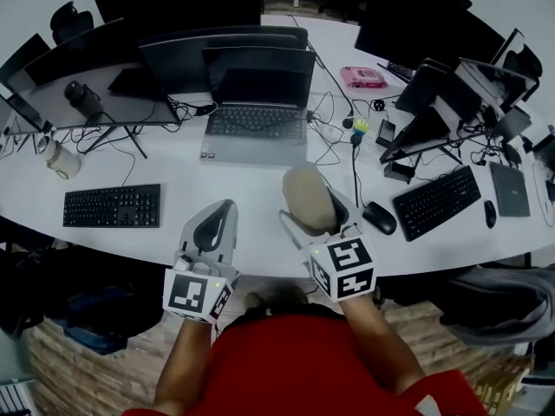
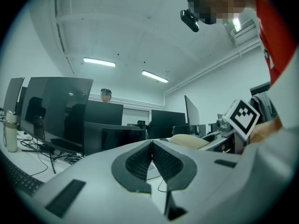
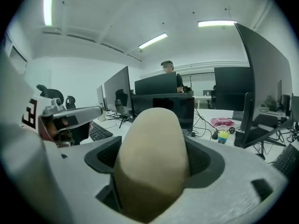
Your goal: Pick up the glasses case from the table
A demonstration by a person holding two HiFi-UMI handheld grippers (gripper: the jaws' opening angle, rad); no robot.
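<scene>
The beige glasses case [image 1: 309,198] sits between the jaws of my right gripper [image 1: 316,199], which is shut on it and holds it above the white table [image 1: 243,193] near its front edge. In the right gripper view the glasses case [image 3: 152,157] fills the gap between both dark pads, its rounded end pointing away. My left gripper [image 1: 215,219] hovers beside it to the left, pointing level, jaws shut with nothing between them. The left gripper view shows the closed pads [image 2: 152,162] meeting, and the glasses case [image 2: 189,141] off to the right.
An open laptop [image 1: 257,102] stands behind the grippers, with monitors [image 1: 87,81] at the back left. A black keyboard [image 1: 113,205] lies to the left; a mouse [image 1: 379,217] and another keyboard [image 1: 436,201] lie to the right. Cables [image 1: 334,124], a pink box [image 1: 363,77] and a white bottle [image 1: 61,159] are also on the table.
</scene>
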